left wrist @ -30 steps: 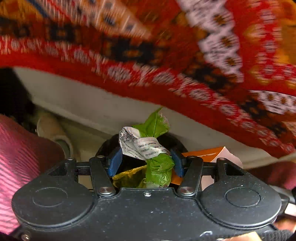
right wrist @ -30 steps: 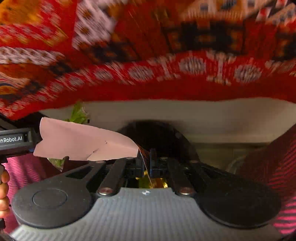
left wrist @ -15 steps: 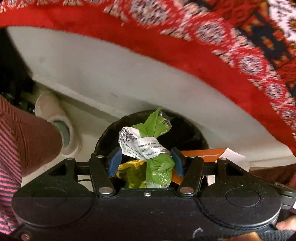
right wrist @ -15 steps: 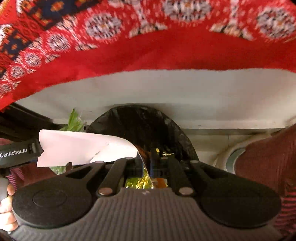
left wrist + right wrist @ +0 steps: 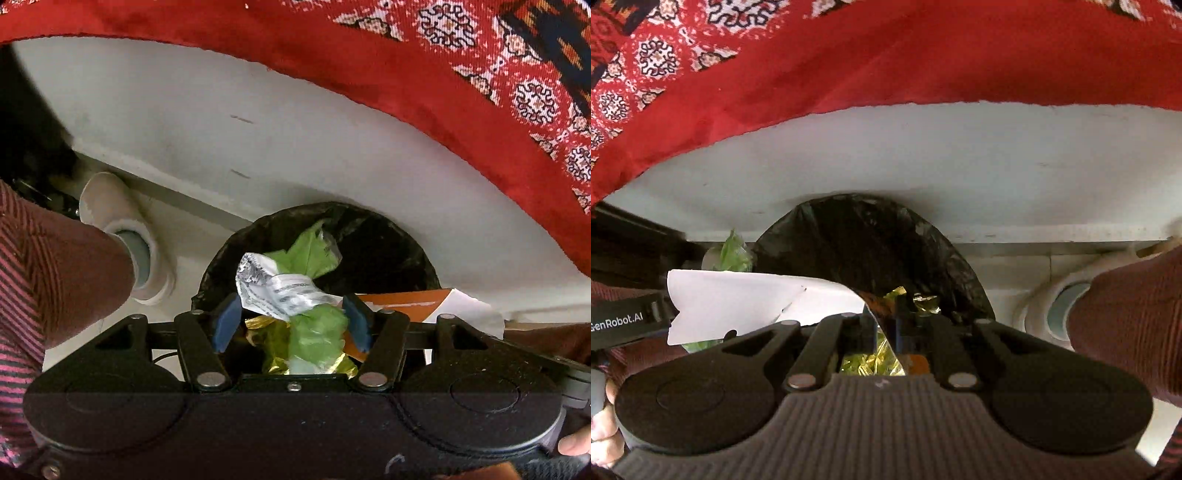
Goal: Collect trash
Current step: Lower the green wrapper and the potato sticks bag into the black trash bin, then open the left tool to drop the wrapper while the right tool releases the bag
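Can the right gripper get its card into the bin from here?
Probably yes: the right gripper holds the card right over the bin's open mouth, with nothing between them.

A home, by the look — patterned red rug [image 5: 498,92] on pale floor [image 5: 960,155], slippered foot [image 5: 122,236], black-lined bin [image 5: 871,243].

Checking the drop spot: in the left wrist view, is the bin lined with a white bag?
No, the bag lining the bin is black and glossy.
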The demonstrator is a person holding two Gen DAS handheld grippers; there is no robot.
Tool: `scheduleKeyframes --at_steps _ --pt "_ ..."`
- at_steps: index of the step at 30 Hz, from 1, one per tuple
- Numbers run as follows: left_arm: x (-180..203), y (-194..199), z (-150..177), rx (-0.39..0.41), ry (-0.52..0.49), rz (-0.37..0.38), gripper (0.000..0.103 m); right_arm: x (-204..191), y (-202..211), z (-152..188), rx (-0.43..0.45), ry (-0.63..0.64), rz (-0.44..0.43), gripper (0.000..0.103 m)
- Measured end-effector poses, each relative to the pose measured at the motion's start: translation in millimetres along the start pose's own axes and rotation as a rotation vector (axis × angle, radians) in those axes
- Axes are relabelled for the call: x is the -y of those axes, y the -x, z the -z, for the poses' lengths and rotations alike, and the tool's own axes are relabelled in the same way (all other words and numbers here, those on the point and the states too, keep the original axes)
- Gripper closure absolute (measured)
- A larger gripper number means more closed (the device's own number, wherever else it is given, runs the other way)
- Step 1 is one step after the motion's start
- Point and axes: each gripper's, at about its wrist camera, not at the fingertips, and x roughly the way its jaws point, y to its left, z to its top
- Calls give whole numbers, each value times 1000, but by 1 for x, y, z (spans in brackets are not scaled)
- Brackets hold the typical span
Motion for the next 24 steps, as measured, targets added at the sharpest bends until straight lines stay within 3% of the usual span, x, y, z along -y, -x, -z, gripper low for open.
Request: scheduleKeyframes --at_steps 6,8,11,24 --pt "2 1 -2 -17 6 -13 38 -1 -1 0 -4 4 9 83" --pt "2 -1 -2 -25 2 -13 34 0 0 -1 -1 -6 0 63" --pt "4 -1 -1 -26 -16 -21 33 1 2 -1 14 -5 -10 45" --pt "3 -5 -1 -33 -12 -24 29 1 2 -1 11 -13 -25 36"
